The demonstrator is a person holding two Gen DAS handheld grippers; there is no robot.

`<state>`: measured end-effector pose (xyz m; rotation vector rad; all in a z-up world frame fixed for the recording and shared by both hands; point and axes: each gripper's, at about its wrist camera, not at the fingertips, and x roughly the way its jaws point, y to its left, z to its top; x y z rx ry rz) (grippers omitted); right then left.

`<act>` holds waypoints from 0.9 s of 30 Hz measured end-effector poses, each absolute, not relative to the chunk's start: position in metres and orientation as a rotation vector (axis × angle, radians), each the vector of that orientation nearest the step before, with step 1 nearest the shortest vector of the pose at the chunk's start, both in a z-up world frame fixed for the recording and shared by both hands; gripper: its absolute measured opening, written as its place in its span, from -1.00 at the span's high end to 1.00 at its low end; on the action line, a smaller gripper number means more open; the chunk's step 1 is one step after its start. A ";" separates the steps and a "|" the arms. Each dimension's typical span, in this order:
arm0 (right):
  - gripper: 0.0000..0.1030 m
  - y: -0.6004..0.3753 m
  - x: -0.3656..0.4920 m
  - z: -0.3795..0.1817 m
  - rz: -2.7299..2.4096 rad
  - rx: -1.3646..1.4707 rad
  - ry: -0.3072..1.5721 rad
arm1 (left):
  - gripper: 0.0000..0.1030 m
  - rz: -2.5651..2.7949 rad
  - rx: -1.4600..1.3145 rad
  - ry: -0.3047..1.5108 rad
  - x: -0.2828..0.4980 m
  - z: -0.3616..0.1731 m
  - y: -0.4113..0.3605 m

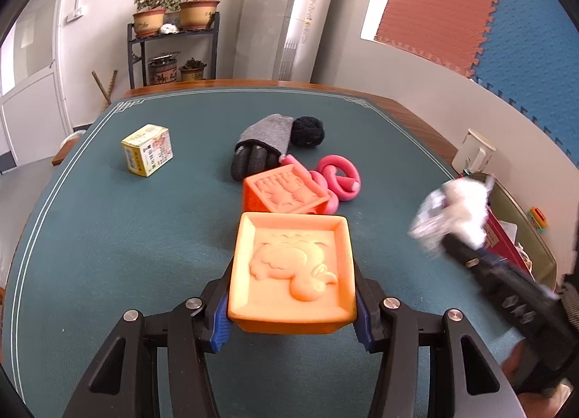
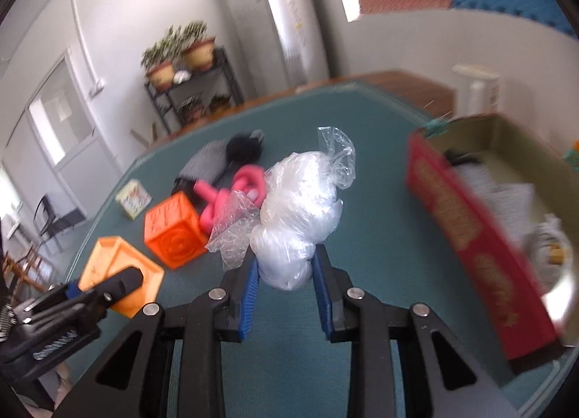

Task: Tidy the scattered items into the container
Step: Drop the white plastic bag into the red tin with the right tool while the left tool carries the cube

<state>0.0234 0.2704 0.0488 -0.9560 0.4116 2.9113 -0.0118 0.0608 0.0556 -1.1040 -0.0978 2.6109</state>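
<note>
My left gripper [image 1: 292, 304] is shut on a pale orange embossed block [image 1: 292, 269], held above the green table; it also shows in the right wrist view [image 2: 119, 273]. My right gripper [image 2: 286, 266] is shut on a clear plastic bag of white stuff [image 2: 300, 215], held above the table left of the red-sided cardboard box [image 2: 470, 233]. In the left wrist view the bag [image 1: 452, 211] is blurred at the right. A darker orange block [image 1: 282, 193], a pink ring toy [image 1: 336, 179], a grey and black glove bundle [image 1: 267, 143] and a yellow carton [image 1: 147, 149] lie on the table.
The box [image 1: 514, 237] stands at the table's right edge and holds several items. A white object [image 1: 474, 152] stands behind it. A plant shelf [image 1: 173, 52] and a tall air conditioner [image 1: 278, 12] are beyond the table's far edge.
</note>
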 end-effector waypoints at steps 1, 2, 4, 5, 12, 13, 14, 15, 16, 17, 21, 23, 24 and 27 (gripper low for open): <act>0.39 0.275 0.029 0.053 2.903 -0.919 0.401 | -0.06 2.607 -1.104 -0.090 -0.010 0.055 0.064; 0.39 0.282 0.037 0.057 2.889 -0.884 0.390 | -0.06 2.601 -1.106 -0.082 -0.009 0.054 0.068; 0.39 0.297 0.048 0.063 2.853 -0.841 0.376 | -0.06 2.592 -1.105 -0.073 -0.006 0.054 0.074; 0.39 0.308 0.055 0.065 2.829 -0.818 0.376 | -0.06 2.588 -1.101 -0.068 -0.004 0.055 0.077; 0.39 0.377 0.102 0.080 2.694 -0.685 0.406 | -0.06 2.558 -1.053 -0.030 0.008 0.069 0.112; 0.39 0.383 0.106 0.081 2.679 -0.674 0.405 | -0.06 2.550 -1.047 -0.018 0.010 0.071 0.119; 0.39 0.392 0.112 0.081 2.660 -0.663 0.405 | -0.06 2.543 -1.040 -0.006 0.012 0.073 0.127; 0.39 0.400 0.116 0.081 2.646 -0.658 0.407 | -0.06 2.535 -1.034 0.006 0.014 0.075 0.134; 0.39 0.407 0.119 0.081 2.637 -0.656 0.411 | -0.06 2.526 -1.028 0.015 0.016 0.077 0.142; 0.39 0.414 0.122 0.080 2.626 -0.657 0.414 | -0.06 2.517 -1.024 0.023 0.017 0.078 0.149; 0.38 0.432 0.124 0.076 2.605 -0.674 0.392 | -0.06 2.477 -1.012 0.042 0.021 0.086 0.180; 0.38 0.438 0.123 0.076 2.603 -0.669 0.377 | -0.06 2.463 -0.996 0.049 0.022 0.092 0.194; 0.38 0.441 0.122 0.076 2.603 -0.667 0.375 | -0.06 2.455 -0.986 0.053 0.023 0.095 0.201; 0.38 0.448 0.118 0.073 2.604 -0.667 0.381 | -0.06 2.425 -0.942 0.074 0.026 0.109 0.228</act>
